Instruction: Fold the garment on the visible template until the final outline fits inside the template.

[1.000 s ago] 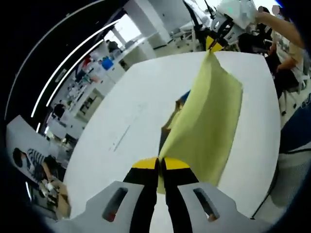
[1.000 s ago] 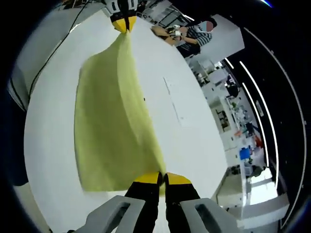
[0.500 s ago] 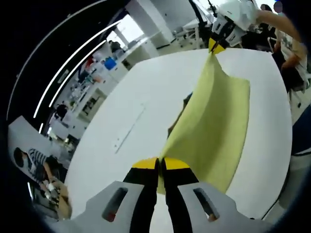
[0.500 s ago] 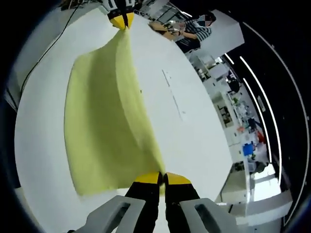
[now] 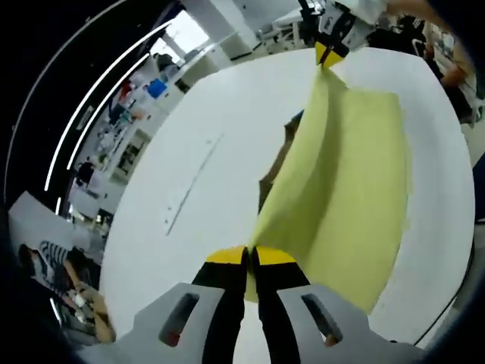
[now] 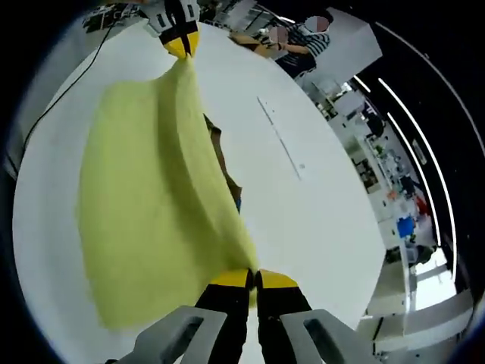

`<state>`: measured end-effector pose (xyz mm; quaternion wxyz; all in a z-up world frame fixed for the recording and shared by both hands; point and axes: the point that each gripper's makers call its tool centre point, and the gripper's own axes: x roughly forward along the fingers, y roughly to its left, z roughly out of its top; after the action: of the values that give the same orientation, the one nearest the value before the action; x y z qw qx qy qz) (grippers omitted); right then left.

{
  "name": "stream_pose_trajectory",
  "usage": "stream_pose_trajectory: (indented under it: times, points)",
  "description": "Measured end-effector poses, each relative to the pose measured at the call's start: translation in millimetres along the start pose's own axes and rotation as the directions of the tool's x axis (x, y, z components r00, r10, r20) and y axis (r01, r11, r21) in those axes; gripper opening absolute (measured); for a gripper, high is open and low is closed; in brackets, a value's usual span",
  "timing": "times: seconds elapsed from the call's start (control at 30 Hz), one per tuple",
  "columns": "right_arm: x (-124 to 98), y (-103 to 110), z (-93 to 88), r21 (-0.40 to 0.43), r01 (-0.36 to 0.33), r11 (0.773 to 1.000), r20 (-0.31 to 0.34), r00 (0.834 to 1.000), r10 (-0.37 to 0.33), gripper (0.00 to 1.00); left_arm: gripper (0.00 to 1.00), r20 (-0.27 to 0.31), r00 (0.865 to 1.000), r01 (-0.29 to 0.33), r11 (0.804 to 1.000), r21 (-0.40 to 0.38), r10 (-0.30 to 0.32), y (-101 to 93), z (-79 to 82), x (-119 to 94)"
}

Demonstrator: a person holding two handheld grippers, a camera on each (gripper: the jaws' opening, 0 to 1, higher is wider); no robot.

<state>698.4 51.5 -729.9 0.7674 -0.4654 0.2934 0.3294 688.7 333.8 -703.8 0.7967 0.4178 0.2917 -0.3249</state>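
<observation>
A pale yellow garment hangs stretched between my two grippers above a white table. In the left gripper view my left gripper is shut on one corner of the cloth, and the right gripper pinches the far corner at the top. In the right gripper view my right gripper is shut on the garment, with the left gripper holding the far corner. A brown and blue patch shows on the table under the lifted edge; the rest of it is hidden.
A thin line with small marks runs across the table. A person in a striped top sits beyond the table's end. Desks and shelves stand past the table's far side. A black cable trails along one table edge.
The garment now spreads wider and lies lower toward the table, with both grippers still holding its corners. A brown and blue patch under the lifted edge has come into sight.
</observation>
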Motion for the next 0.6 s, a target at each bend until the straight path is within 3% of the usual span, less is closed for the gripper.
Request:
stream_pose_trajectory:
  times: [0.13,0.37,0.6]
  points:
    - [13.1,3.7,-5.4,0.019,-0.027,0.999,-0.013,1.0,0.027,0.0,0.01,-0.004,1.0,0.013,1.0,-0.008,-0.013,0.2,-5.5,16.0]
    - [32.0,7.8,-11.2,0.025,-0.07,0.997,-0.02,0.997,0.07,0.0,0.01,-0.002,0.998,0.066,0.993,-0.094,-0.066,-4.2,-21.4,39.6]
    - [45.3,10.7,-15.2,0.053,-0.108,0.993,-0.01,0.994,0.108,0.0,0.03,0.002,0.998,0.068,0.986,-0.155,-0.069,-4.2,-34.9,52.9]
